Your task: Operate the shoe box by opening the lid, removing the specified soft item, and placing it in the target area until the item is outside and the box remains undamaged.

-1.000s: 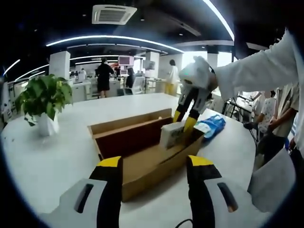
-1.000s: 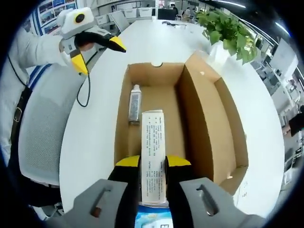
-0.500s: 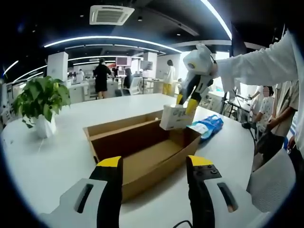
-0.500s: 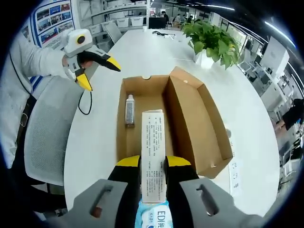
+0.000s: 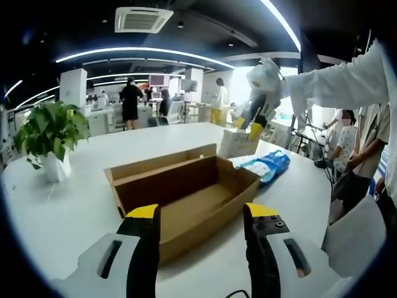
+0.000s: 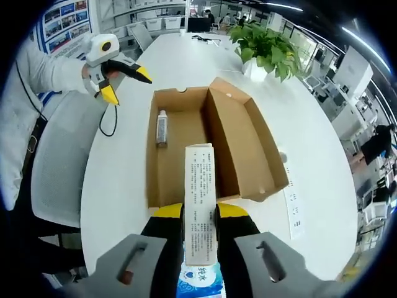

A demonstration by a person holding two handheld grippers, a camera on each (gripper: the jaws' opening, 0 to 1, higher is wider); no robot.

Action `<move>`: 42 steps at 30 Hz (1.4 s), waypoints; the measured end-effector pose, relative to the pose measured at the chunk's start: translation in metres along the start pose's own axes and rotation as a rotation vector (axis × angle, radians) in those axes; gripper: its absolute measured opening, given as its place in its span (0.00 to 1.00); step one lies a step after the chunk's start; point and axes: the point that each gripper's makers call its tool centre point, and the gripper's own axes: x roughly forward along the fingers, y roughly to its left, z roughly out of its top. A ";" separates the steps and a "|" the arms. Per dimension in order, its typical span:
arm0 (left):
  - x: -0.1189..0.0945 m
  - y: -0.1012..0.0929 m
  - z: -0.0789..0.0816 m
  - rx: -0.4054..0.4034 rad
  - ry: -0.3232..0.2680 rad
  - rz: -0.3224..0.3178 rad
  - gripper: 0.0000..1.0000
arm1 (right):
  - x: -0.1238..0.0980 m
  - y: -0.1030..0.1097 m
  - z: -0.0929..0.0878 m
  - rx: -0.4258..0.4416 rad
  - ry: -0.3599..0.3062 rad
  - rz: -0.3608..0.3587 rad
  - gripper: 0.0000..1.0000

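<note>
Right tongs clench the tissue pack above the open shoe box; left tongs apparently gape empty.

In the right gripper view, the open shoe box sits on the table, its lid folded out along the side nearer the potted plant. A small bottle lies inside, against the wall opposite the lid. The tissue pack is clamped in the right gripper, above the box's near end, with a second pack below it. The left gripper hovers beyond the box's far corner (beside a chair).
</note>
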 end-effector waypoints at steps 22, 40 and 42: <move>0.008 -0.007 0.003 0.004 0.013 0.005 0.55 | -0.044 -0.047 -0.115 0.086 0.079 -0.094 0.15; 0.014 -0.015 0.003 -0.004 0.029 0.018 0.55 | -0.058 -0.065 -0.191 0.118 0.144 -0.120 0.16; 0.015 -0.016 0.003 -0.008 0.029 0.021 0.55 | -0.058 -0.066 -0.199 0.107 0.152 -0.119 0.16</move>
